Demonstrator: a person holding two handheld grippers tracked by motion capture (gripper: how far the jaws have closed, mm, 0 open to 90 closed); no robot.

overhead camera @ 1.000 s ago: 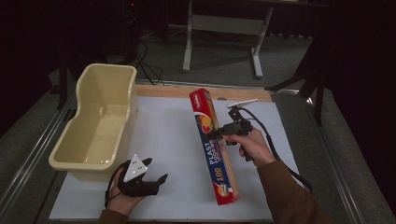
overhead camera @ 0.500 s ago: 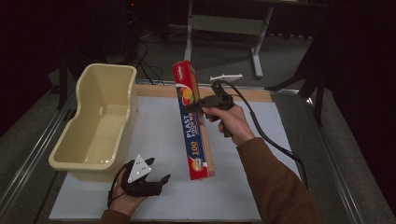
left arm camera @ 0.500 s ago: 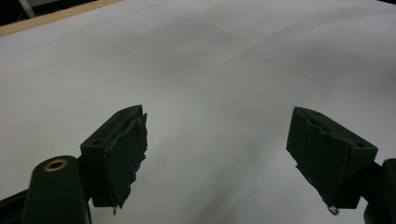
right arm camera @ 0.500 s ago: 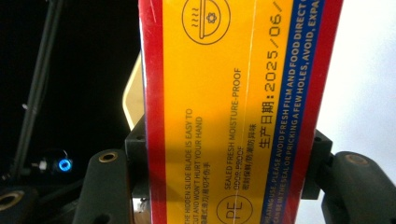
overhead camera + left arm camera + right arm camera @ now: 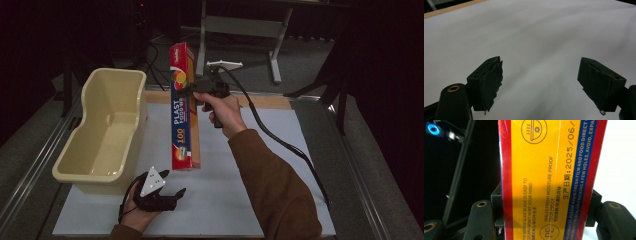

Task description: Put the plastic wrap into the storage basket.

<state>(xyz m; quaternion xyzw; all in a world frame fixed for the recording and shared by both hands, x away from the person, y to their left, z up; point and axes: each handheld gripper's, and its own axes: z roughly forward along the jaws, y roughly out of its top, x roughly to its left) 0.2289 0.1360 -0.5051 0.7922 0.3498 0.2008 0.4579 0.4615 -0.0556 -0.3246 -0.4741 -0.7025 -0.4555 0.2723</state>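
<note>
Right gripper (image 5: 187,90) clamped on the wrap box (image 5: 184,107) near its upper end, jaws pressed against both long sides in the right gripper view (image 5: 549,180). Box lifted clear of the mat (image 5: 280,165), hanging roughly upright at centre frame, lower end tilted slightly toward the bottom of the frame. Gripped high, probably so the long free end can swing down and lead into something. Bin (image 5: 107,130) at left of frame, empty, just beside the box's lower half; open top facing up, long axis running up the frame, so a long box would fit if laid along it. Likely destination, judging by how close the box is carried to the rim. Left gripper (image 5: 157,192) parked low at lower left, resting on the mat near the bin's near corner, jaws spread wide with nothing between them, bare mat ahead in the left gripper view (image 5: 539,82). Looks idle, kept out of the carry path, close enough to steady the bin if needed.
</note>
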